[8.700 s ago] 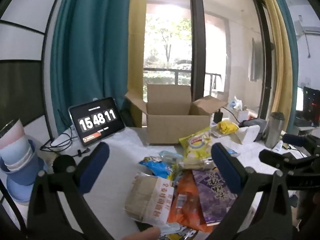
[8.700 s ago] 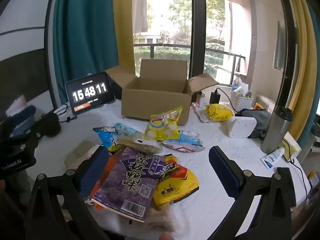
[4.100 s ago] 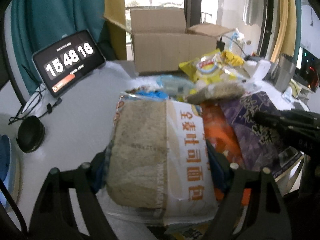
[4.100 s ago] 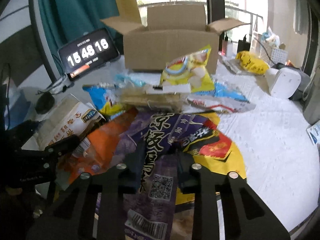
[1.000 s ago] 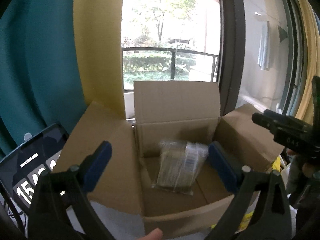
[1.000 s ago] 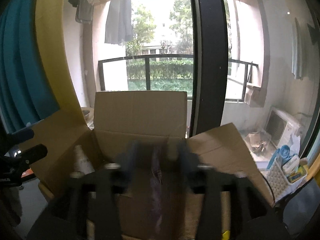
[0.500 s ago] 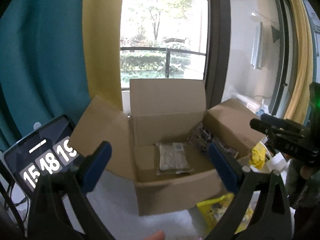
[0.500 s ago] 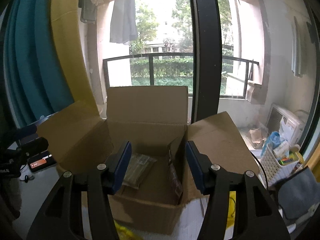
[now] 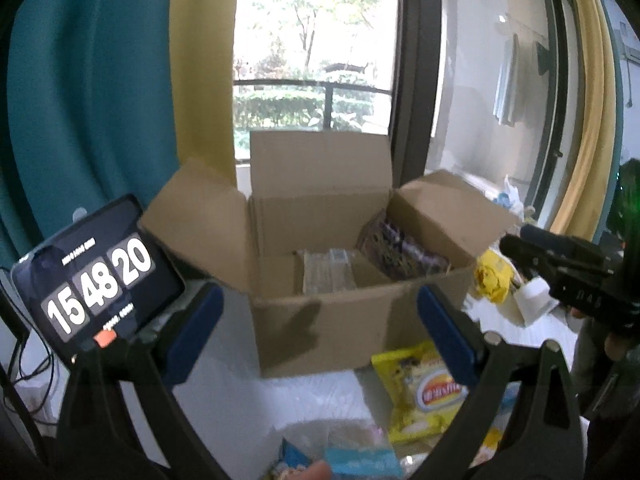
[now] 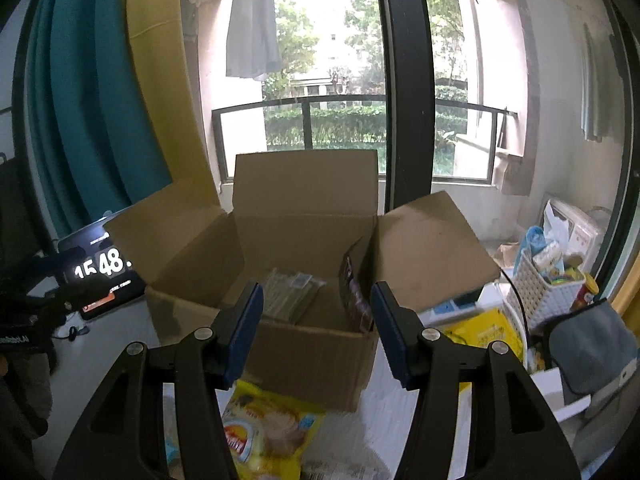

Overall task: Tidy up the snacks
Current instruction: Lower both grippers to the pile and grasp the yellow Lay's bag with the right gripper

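Tablet clock (image 9: 96, 276) left of table; white basket (image 10: 548, 284), grey pouch (image 10: 592, 348) right; teal curtain (image 9: 80, 100) behind.

The cardboard box (image 9: 320, 280) stands open-topped, flaps spread. Inside, the bread bag (image 9: 328, 272) lies flat on the floor and the purple packet (image 9: 400, 248) leans against its right wall; the centre remains free.
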